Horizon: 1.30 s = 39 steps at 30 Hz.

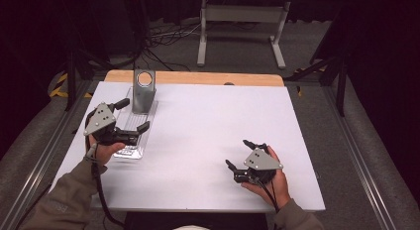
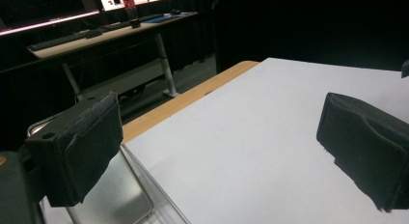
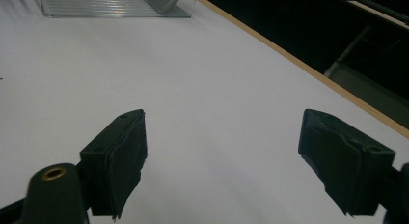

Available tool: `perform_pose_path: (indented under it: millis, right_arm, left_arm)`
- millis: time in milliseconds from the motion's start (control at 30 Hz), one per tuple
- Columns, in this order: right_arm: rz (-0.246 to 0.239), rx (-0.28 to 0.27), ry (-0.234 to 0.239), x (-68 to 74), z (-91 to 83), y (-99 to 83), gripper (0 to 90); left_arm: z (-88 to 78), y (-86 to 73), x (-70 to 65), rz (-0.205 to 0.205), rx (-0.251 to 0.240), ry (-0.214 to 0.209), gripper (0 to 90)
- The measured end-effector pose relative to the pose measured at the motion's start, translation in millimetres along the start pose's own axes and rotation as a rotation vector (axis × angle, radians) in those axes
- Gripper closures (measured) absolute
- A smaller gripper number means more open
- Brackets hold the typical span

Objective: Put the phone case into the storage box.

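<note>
A clear ribbed plastic tray [image 1: 130, 149] lies at the table's left side, with a grey metal stand [image 1: 143, 91] with a round hole rising at its far end. My left gripper [image 1: 132, 115] hovers over the tray, jaws wide apart and holding nothing. In the left gripper view, the left gripper [image 2: 219, 156] has the stand's metal base [image 2: 113, 195] beside its left jaw. My right gripper [image 1: 239, 152] rests low at the front right of the white table [image 1: 208, 121], open and empty. The right gripper [image 3: 222, 159] points across bare white surface toward the tray [image 3: 106, 4] far off.
The white sheet covers a wooden tabletop [image 1: 198, 78] whose edge shows at the back. Beyond it stand a white desk frame [image 1: 242, 27] and floor cables [image 1: 163, 39]. Metal rails [image 1: 366, 170] run along both sides of the table.
</note>
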State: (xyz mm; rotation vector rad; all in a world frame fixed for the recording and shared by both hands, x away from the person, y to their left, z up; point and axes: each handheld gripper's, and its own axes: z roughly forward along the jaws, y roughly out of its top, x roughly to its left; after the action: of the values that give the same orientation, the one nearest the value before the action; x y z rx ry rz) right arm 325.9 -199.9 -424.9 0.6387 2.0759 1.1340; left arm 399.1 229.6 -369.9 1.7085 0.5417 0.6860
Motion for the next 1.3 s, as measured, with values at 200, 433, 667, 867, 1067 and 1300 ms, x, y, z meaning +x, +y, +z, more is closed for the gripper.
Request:
perform_pose_path:
  millis: [200, 433, 667, 867, 1067, 1300]
  right_arm:
    - [-0.003, -0.005, -0.001, 0.6, -1.2, 1.5, 18.5]
    - [-0.006, -0.011, 0.000, 1.9, -2.3, 3.2, 18.5]
    - [-0.004, -0.021, -0.003, 0.8, -4.7, 4.3, 18.5]
    - [-0.005, -0.022, -0.002, 1.2, -5.6, 5.2, 18.4]
    - [-0.003, -0.023, -0.002, 1.2, -5.7, 5.7, 18.4]
    - [-0.003, -0.026, 0.000, 1.9, -6.7, 6.7, 18.3]
  left_arm:
    - [-2.3, -0.9, -7.6, 0.006, 0.004, -0.020, 3.0]
    - [-6.2, 0.7, -14.2, 0.018, -0.005, -0.033, 2.8]
    - [-7.7, 0.6, -21.3, 0.028, -0.008, -0.045, 2.8]
    - [-8.8, 0.2, -28.3, 0.041, -0.010, -0.057, 2.9]
    - [-11.0, 0.3, -33.9, 0.043, -0.017, -0.072, 2.9]
    - [-11.9, -0.6, -41.5, 0.043, -0.017, -0.092, 2.9]
